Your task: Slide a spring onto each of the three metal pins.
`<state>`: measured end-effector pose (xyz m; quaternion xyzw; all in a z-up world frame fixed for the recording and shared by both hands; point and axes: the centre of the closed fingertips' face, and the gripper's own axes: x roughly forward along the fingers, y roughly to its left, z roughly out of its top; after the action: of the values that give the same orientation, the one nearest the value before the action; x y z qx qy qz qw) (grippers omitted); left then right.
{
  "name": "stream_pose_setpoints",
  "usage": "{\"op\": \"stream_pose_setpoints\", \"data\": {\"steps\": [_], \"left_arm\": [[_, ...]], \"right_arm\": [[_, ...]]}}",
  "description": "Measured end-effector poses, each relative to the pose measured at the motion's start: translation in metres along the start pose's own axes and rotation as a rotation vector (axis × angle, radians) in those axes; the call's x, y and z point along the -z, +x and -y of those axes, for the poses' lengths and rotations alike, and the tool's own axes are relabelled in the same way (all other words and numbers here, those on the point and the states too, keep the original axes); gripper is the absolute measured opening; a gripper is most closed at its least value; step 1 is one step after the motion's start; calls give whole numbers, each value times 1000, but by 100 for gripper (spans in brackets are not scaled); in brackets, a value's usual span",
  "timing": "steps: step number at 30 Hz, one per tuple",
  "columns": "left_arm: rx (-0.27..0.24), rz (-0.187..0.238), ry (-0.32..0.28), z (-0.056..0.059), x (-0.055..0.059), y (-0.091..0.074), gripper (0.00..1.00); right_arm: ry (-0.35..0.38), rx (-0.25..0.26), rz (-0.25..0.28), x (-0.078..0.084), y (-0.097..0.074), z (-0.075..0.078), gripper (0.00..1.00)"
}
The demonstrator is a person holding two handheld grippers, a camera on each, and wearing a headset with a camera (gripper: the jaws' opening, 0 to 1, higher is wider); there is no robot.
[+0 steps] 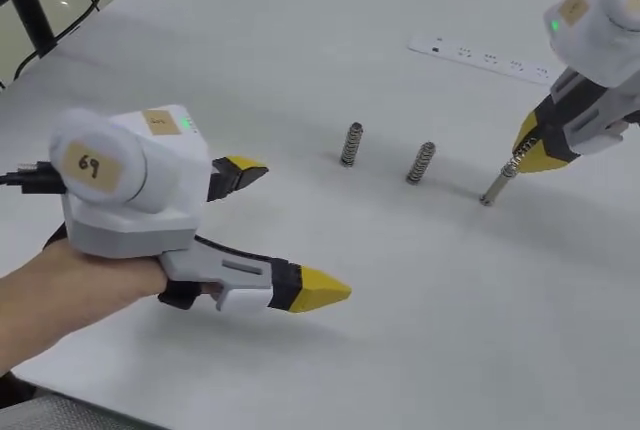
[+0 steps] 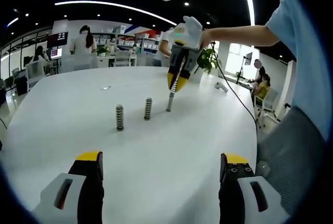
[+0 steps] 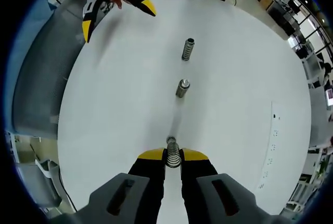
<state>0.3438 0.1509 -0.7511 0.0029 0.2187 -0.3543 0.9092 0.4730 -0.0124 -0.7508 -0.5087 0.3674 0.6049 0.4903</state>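
Left tongs (image 1: 285, 228), carried in a person's hand (image 1: 70, 285), stand spread wide over the white bench (image 1: 300, 370) with nothing between their yellow tips. Right tongs (image 3: 173, 156) are drawn in narrow on a grey coiled metal spring (image 3: 172, 153). This spring sits round the upper part of a slim metal pin (image 1: 492, 193). The pin is tilted with its lower end on the bench, and its upper end is hidden behind the right tongs' tips. Between the two tongs stand a nearer upright spring (image 1: 421, 162), close ahead of the right tongs, and a farther upright spring (image 1: 351, 144). Their coils hide whether a pin runs inside either. To the right of the right tongs lies a white power strip (image 1: 480, 55), one end cut off behind them.
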Motion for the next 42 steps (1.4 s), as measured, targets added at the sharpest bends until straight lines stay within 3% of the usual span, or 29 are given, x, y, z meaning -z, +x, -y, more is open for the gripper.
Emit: {"op": "stream_pose_setpoints", "data": {"steps": [22, 42], "left_arm": [[3, 4, -18, -1, 0, 0, 89], [7, -1, -20, -1, 2, 0, 88]], "right_arm": [[5, -49, -36, 7, 39, 7, 8], [-4, -51, -57, 4, 45, 3, 8]]}}
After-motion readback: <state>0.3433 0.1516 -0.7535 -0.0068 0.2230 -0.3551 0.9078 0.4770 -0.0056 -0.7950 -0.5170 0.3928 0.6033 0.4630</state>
